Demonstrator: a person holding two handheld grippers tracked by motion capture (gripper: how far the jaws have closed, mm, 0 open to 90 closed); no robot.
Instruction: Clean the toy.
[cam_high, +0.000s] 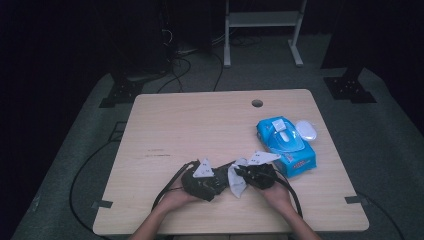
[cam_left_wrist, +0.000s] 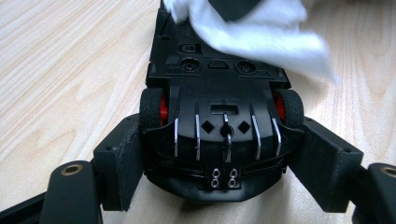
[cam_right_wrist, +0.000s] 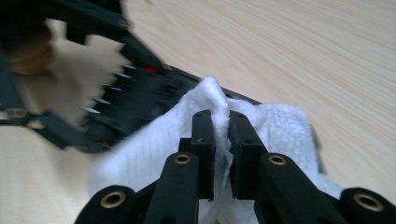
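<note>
Left gripper (cam_left_wrist: 219, 154) is clamping the black toy car with red wheel hubs (cam_left_wrist: 217, 116) on the light wooden table (cam_high: 200, 125), right gripper (cam_right_wrist: 222, 126) is pinching a white wet wipe (cam_right_wrist: 280, 126) against it; wipe best with light, short strokes.

The high view looks forward and down from 6 o'clock, far enough to take in the whole table (cam_high: 165, 120). Each gripper view sits low and close behind its own jaws, looking along them. All three share the toy car (cam_left_wrist: 219, 121) and wipe (cam_right_wrist: 280, 126).
</note>
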